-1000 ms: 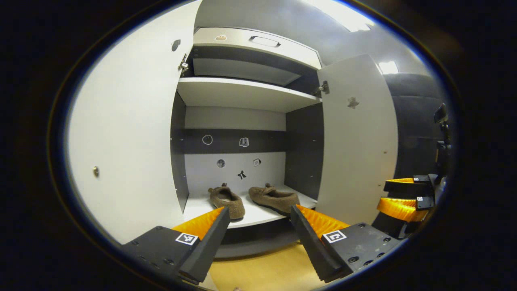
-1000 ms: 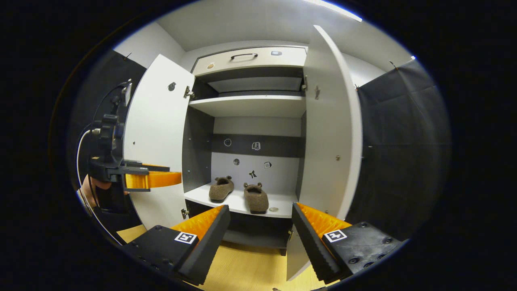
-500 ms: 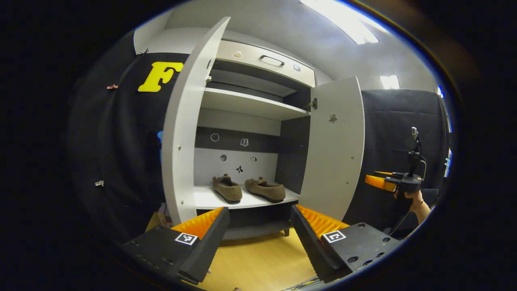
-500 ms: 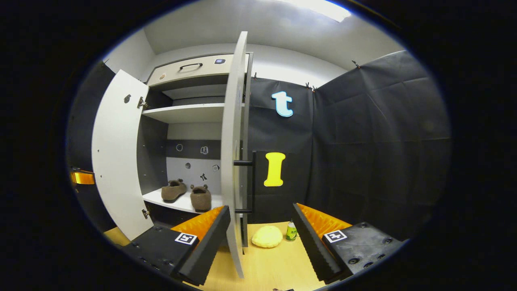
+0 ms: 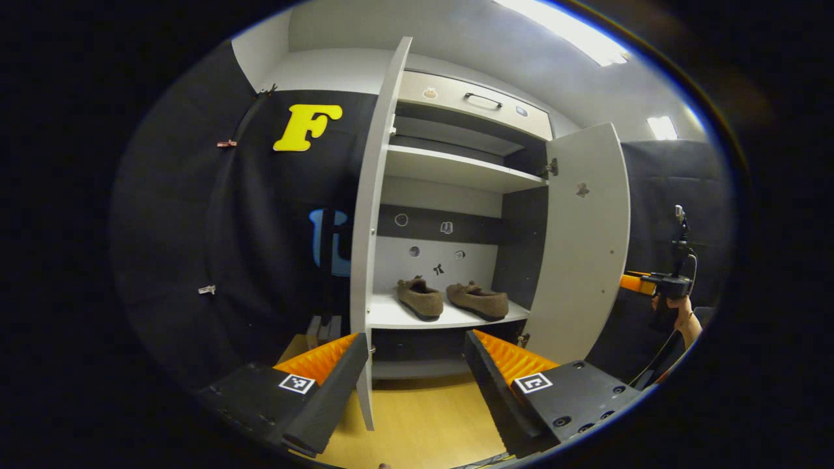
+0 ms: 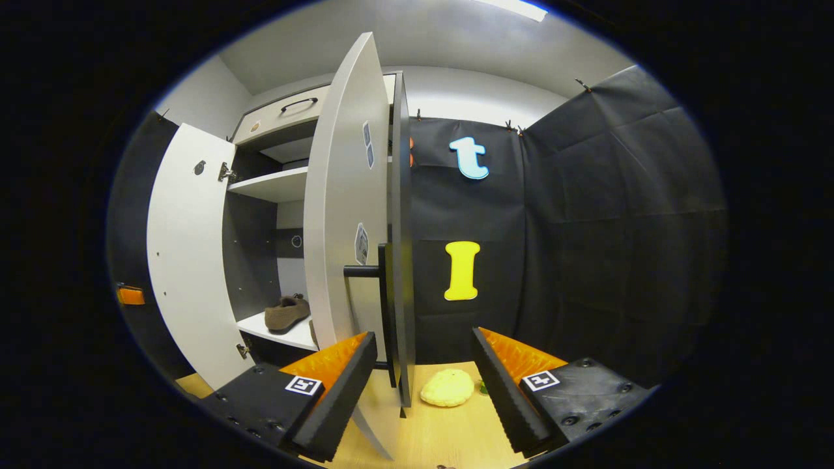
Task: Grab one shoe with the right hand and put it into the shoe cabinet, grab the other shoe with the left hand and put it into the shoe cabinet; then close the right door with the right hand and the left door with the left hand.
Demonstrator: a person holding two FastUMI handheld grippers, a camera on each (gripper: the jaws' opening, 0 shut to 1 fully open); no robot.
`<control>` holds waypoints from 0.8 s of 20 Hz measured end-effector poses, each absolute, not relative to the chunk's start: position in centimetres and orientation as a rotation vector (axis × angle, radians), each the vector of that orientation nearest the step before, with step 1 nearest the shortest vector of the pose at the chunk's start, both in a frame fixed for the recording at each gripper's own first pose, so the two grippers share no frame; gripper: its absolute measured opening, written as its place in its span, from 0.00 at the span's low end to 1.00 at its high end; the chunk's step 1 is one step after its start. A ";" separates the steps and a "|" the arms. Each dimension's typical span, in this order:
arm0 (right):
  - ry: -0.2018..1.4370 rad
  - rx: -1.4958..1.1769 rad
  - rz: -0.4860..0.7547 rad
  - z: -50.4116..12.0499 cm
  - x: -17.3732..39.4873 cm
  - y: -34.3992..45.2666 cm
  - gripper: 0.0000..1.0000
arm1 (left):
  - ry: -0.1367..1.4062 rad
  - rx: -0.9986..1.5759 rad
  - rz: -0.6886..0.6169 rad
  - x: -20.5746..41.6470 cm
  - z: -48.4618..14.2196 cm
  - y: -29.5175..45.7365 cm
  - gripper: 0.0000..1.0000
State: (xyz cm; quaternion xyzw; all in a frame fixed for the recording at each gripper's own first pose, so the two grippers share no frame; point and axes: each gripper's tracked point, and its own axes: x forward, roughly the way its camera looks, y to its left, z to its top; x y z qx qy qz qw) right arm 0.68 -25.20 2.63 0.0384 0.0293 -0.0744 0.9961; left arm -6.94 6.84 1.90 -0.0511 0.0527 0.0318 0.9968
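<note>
Two brown shoes [image 5: 420, 298] [image 5: 479, 299] lie side by side on the white shoe cabinet's lower shelf [image 5: 391, 317]. Both doors stand open. In the left gripper view the left door [image 5: 374, 228] is edge-on, just beyond my open left gripper [image 5: 417, 371]. The right door [image 5: 586, 241] stands farther right, and my right gripper [image 5: 629, 281] is beside it in a hand [image 5: 684, 319]. In the right gripper view my open right gripper [image 6: 423, 378] faces the right door's outer side [image 6: 345, 215] and its black handle [image 6: 365, 271]. One shoe [image 6: 287, 312] peeks past that door.
A yellow soft object [image 6: 447, 388] lies on the wooden floor [image 6: 456, 430] to the right of the cabinet, against the black cloth wall. An upper shelf [image 5: 456, 169] and a top drawer [image 5: 482, 104] sit above the shoes.
Both grippers have drawn back and swung outward. The left view went from facing the shelf to the left door's edge. The right view came round to the right door's outer face and handle.
</note>
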 end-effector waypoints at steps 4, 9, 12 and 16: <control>0.063 0.115 -0.060 2.3 2.0 -22.9 0.97 | 0.099 -0.158 0.088 -7.0 1.8 7.2 0.95; 0.079 0.157 0.061 1.7 4.0 -18.1 0.98 | 0.100 -0.138 0.162 -7.2 2.2 9.1 0.95; 0.078 0.133 0.101 1.6 5.0 -15.7 0.98 | 0.090 -0.116 0.177 -7.6 2.8 9.5 0.95; 0.109 0.146 0.191 0.7 6.8 -11.7 0.98 | 0.098 -0.116 0.225 -8.7 2.5 11.3 0.95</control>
